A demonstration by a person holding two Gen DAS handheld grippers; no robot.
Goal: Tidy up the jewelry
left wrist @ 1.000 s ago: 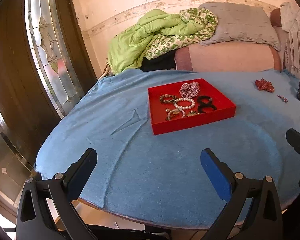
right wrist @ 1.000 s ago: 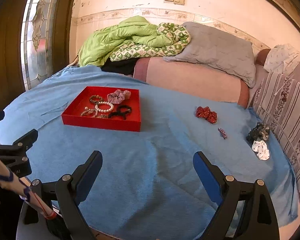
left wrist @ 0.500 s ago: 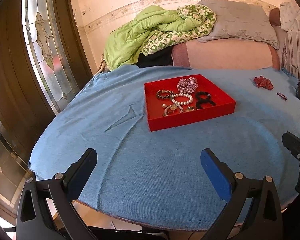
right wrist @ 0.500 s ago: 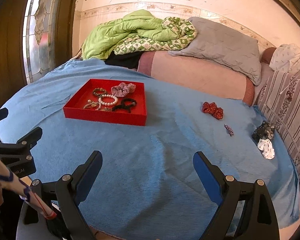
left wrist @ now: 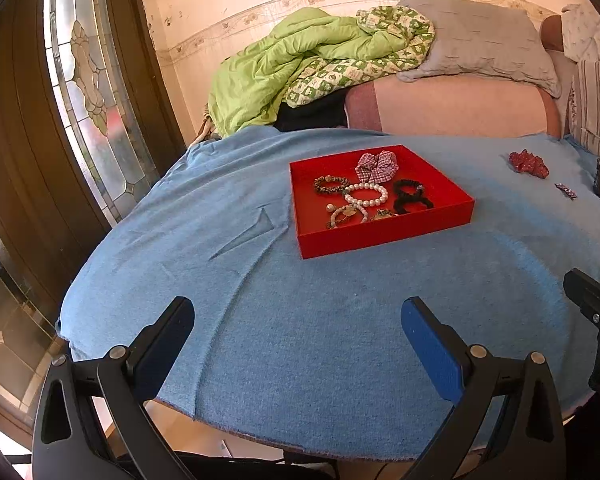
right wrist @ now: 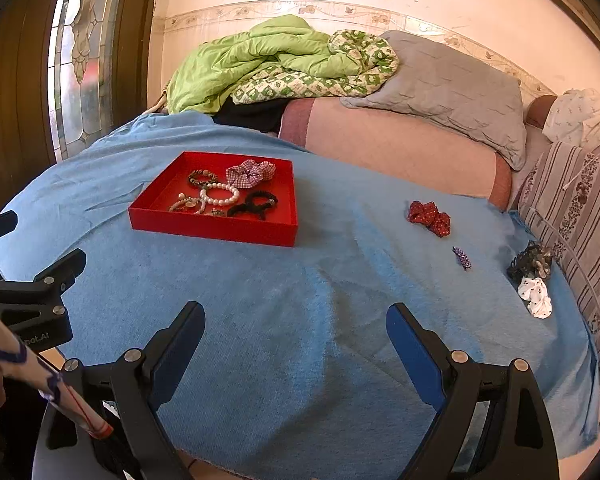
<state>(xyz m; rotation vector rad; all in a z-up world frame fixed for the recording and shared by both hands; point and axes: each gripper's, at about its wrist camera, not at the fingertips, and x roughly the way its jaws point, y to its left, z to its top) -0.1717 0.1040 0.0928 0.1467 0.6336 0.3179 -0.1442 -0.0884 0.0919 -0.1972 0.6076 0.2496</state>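
Note:
A red tray (left wrist: 384, 232) (right wrist: 212, 226) sits on the blue-covered table. It holds a pearl bracelet (left wrist: 366, 196), a beaded bracelet (left wrist: 330, 184), a plaid scrunchie (left wrist: 376, 166) and a black hair tie (left wrist: 410, 196). Loose on the cloth to the right lie a red scrunchie (right wrist: 428, 218), a small purple clip (right wrist: 462, 258), a dark claw clip (right wrist: 530, 262) and a white scrunchie (right wrist: 534, 298). My left gripper (left wrist: 296, 328) is open and empty near the table's front edge. My right gripper (right wrist: 296, 332) is open and empty over the front cloth.
A sofa with a green quilt (right wrist: 268, 60) and grey pillow (right wrist: 452, 88) stands behind the table. A striped cushion (right wrist: 580, 208) borders the right edge. A glass door (left wrist: 88, 92) is at the left. The table edge (left wrist: 260, 436) is just below my left gripper.
Both grippers have risen and eased forward a little, so the tray and table show slightly lower and closer. Both stay open. No object has moved.

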